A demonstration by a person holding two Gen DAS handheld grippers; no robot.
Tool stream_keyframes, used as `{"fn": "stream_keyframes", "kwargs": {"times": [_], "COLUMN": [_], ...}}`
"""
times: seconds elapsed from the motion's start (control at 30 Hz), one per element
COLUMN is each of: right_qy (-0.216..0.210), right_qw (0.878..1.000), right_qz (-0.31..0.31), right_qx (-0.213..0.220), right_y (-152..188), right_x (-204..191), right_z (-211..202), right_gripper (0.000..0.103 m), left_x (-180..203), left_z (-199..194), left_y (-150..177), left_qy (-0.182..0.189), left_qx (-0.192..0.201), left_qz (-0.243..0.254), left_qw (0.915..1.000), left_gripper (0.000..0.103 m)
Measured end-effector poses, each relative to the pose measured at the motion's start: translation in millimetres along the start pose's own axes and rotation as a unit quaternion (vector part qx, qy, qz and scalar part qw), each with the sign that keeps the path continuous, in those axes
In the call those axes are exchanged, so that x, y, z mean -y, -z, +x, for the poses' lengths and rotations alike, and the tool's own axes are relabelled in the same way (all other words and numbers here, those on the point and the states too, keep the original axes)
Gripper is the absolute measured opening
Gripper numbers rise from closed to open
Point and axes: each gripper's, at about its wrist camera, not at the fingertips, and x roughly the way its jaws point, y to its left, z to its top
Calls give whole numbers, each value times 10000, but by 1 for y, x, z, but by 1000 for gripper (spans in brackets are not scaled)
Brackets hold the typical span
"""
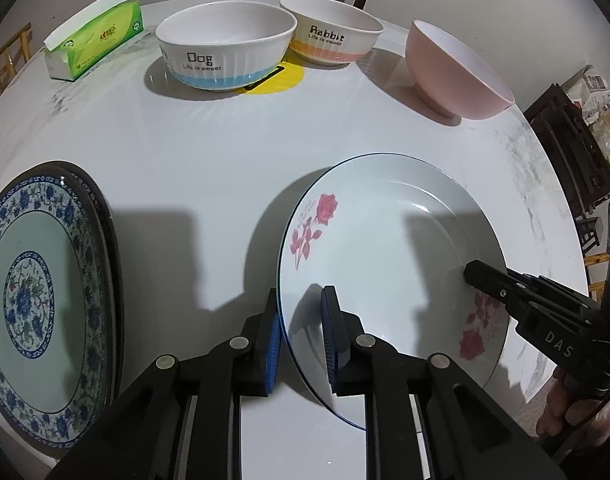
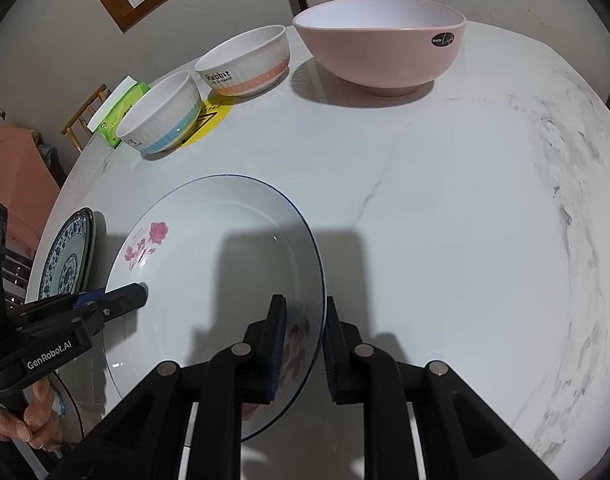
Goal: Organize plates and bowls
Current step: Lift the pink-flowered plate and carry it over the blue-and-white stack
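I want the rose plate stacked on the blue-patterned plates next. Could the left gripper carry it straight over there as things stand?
Probably yes. The left gripper and right gripper both clamp the rose plate at opposite rims, and only bare table lies between it and the blue-patterned plates. The right gripper would need to follow or release.

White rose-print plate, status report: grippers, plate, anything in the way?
Left gripper and right gripper clamped on opposite rims of the white rose-print plate. Blue floral plate stack beside it. Nothing between them.
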Motion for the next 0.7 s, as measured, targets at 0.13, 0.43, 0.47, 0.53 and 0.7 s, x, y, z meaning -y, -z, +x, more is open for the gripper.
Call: {"fn": "stream_keyframes", "kwargs": {"times": [0.13,0.43,0.47,0.53,0.7], "right_qy": [15,27,24,29,-9], "right_qw": [10000,9999,9999,9997,9992], "right_qz": [3,-91,-107,-176,-322], "right_qx": [2,92,102,138,249], "right_y": [-1,0,0,-1,-4], "right_x": [-3,-13,-15,-20,-35], "right_z": [-2,-11,-13,-16,-25], "right_gripper": [18,18,18,18,18], "left_x": [0,-4,-4,-5,-11], "left_z": [-3,-16,-18,-22,-38], "left_y": [0,2,2,3,4], "left_qy": [-19,-40,-45,-54,-112], "left_qx": [11,114,130,161,288], "left_qz": [0,-14,-6,-26,-79], "left_qw": [10000,9999,9999,9999,9995], "left_gripper": [15,15,15,15,15]}}
